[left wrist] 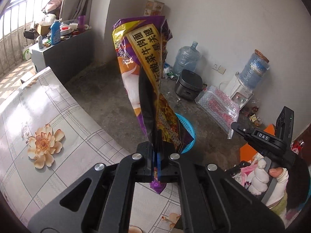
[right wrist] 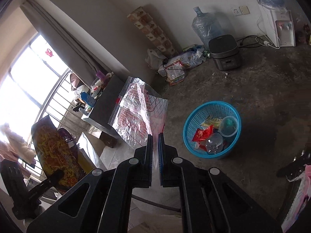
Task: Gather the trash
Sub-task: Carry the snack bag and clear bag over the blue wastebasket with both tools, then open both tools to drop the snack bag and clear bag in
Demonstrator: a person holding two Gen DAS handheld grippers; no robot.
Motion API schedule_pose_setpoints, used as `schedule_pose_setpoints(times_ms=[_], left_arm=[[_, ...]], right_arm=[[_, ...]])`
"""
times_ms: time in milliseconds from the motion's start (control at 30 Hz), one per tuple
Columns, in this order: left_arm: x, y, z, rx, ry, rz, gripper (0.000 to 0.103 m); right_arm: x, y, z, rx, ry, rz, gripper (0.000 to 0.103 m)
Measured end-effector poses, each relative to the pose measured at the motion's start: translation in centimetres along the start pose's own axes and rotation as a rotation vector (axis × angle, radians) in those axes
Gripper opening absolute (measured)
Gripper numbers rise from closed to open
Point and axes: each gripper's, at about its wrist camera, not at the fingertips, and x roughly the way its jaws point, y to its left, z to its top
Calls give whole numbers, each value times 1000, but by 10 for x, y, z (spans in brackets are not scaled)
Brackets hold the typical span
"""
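The left tool [left wrist: 156,155] is clamped on a purple instant-noodle wrapper [left wrist: 143,68], held upright past the surface [left wrist: 48,106] edge; the right tool [right wrist: 155,155] pinches a clear printed plastic bag [right wrist: 136,112]; both seem headed for the blue basket [right wrist: 189,124] on the floor, already holding trash.

A lived-in home room: floral-clothed table [left wrist: 48,104], rice cooker [right wrist: 225,55], water dispenser [left wrist: 241,91], curtained window [right wrist: 38,81], bare concrete floor [right wrist: 262,97].

Purple-and-gold noodle packet [left wrist: 143,73], blue mesh basket [right wrist: 196,116] — table [left wrist: 58,116] grey-checked with peach flowers.
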Motion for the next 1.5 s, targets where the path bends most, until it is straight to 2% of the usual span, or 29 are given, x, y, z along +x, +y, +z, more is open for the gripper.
schedule_pose_setpoints(times_ms=[167,267,400,533,567,633,700,733,767,900,933,1033,1133,1333,1500], left_arm=[[112,-21,36,-80,192,-134,0],[186,-33,46,-144,293,-178,0],[272,-47,45,-196,403,-206,0],[355,-43,36,-323,499,-254,1],[375,-41,30,-353,537,-273,7],[407,-26,17,-421,581,-236,15],[430,-12,2,-486,619,-190,27],[439,-7,-4,-502,644,-161,27],[442,-3,-9,-509,656,-143,29],[438,5,-14,-486,642,-122,44],[435,7,-10,-476,631,-122,44],[424,1,10,-444,576,-155,55],[409,-7,29,-407,528,-173,55],[342,-9,61,-343,405,-153,55],[261,-3,81,-234,301,-94,60]], right_arm=[[29,-59,8,155,9,-57,6],[40,-87,15,214,-4,-80,6],[53,-112,26,256,-17,-100,6],[65,-129,33,284,-17,-113,6],[68,-134,34,289,-10,-116,6],[75,-143,33,293,4,-128,6],[81,-151,32,304,21,-138,6],[85,-155,30,309,28,-143,6],[88,-159,30,314,37,-148,6],[100,-165,27,321,64,-150,6],[102,-165,26,323,68,-149,6],[106,-164,27,319,70,-148,6],[106,-161,30,313,63,-150,6],[109,-151,38,273,68,-173,6],[142,-141,40,212,149,-216,6]])
